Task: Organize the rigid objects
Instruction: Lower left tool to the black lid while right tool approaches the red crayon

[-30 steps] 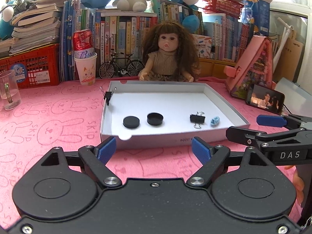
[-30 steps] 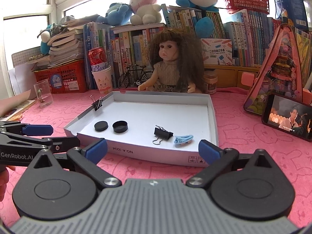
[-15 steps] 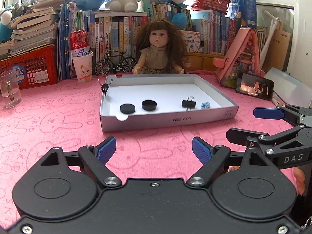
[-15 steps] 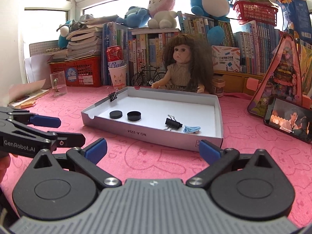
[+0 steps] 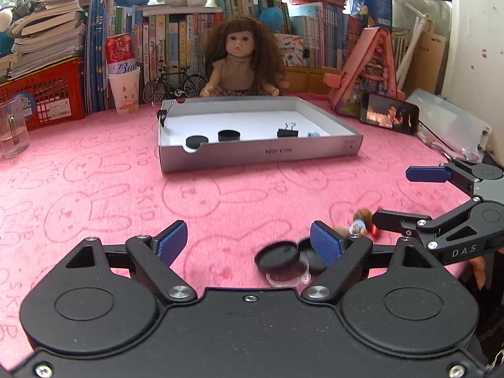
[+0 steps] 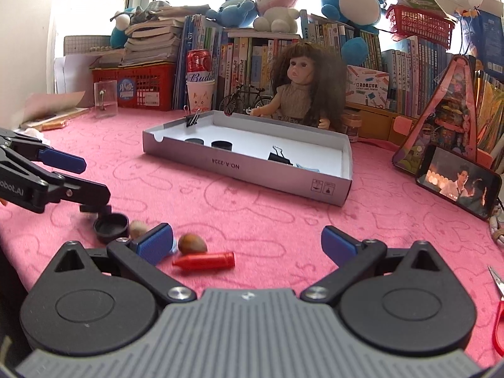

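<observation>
A shallow white cardboard tray (image 5: 258, 155) (image 6: 245, 170) lies mid-table. It holds two black caps (image 5: 197, 141), a black binder clip (image 5: 287, 132) and a small blue piece (image 5: 312, 134); another clip (image 5: 162, 115) grips its left rim. My left gripper (image 5: 249, 244) is open over the cloth, with a black lid (image 5: 277, 255) and a clear jar (image 5: 288, 275) by its right finger. My right gripper (image 6: 247, 242) is open. A red crayon-like stick (image 6: 204, 261) and a brown nut (image 6: 192, 243) lie by its left finger. A black cap (image 6: 111, 226) sits under the left gripper (image 6: 85, 178).
A pink bunny-print cloth (image 5: 94, 189) covers the table. Behind the tray sit a doll (image 5: 242, 63), a paper cup with a can (image 5: 123, 91) and rows of books. A phone (image 6: 458, 182) stands at the right, red scissors (image 6: 499, 315) at the near right edge, a glass (image 5: 12, 129) far left.
Both grippers have drawn back from the tray toward the near edge and sunk lower. The lids, jar, nut and red stick have come into view. Both stay open.
</observation>
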Tool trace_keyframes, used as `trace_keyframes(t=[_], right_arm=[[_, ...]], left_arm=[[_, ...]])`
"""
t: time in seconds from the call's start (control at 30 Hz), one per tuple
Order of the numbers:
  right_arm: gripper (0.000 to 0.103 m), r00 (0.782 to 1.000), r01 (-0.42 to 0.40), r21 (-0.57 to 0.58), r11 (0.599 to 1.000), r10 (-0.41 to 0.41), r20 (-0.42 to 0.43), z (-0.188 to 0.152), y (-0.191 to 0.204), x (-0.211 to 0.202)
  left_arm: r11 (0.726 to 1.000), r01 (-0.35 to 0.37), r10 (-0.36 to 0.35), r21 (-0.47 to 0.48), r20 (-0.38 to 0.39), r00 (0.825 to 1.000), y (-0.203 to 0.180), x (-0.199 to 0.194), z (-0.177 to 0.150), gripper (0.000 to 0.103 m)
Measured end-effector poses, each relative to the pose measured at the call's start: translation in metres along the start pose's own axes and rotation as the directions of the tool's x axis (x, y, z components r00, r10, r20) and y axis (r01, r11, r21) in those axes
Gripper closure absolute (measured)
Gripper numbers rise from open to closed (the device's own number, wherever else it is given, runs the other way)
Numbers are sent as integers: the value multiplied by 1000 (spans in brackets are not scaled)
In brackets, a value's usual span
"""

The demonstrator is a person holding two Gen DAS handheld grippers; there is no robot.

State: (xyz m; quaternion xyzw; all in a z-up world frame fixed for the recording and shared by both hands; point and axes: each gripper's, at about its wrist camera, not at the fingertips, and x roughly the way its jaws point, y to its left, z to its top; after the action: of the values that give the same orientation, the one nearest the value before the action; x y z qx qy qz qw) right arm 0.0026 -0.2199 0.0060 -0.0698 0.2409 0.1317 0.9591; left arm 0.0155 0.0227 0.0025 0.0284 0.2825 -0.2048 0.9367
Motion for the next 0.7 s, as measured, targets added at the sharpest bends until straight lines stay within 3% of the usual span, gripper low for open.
trace_keyframes(t=[0.1,0.27,0.7], right_arm=[[0,1000,-1,-13,1000,1,-4,-5,1,-1],[0,1000,0,-14,1000,0,-19,-10,1,2],[0,999,13,7,1000,-13,-33,-13,4,5]], left_arm=[[1000,8,-8,-6,-11,1000,1,-3,-5,24],[998,52,-53,-47,-40,998,5,-3,-9,42],[995,63,-67,-80,-46,997,-2,3,-9,55]])
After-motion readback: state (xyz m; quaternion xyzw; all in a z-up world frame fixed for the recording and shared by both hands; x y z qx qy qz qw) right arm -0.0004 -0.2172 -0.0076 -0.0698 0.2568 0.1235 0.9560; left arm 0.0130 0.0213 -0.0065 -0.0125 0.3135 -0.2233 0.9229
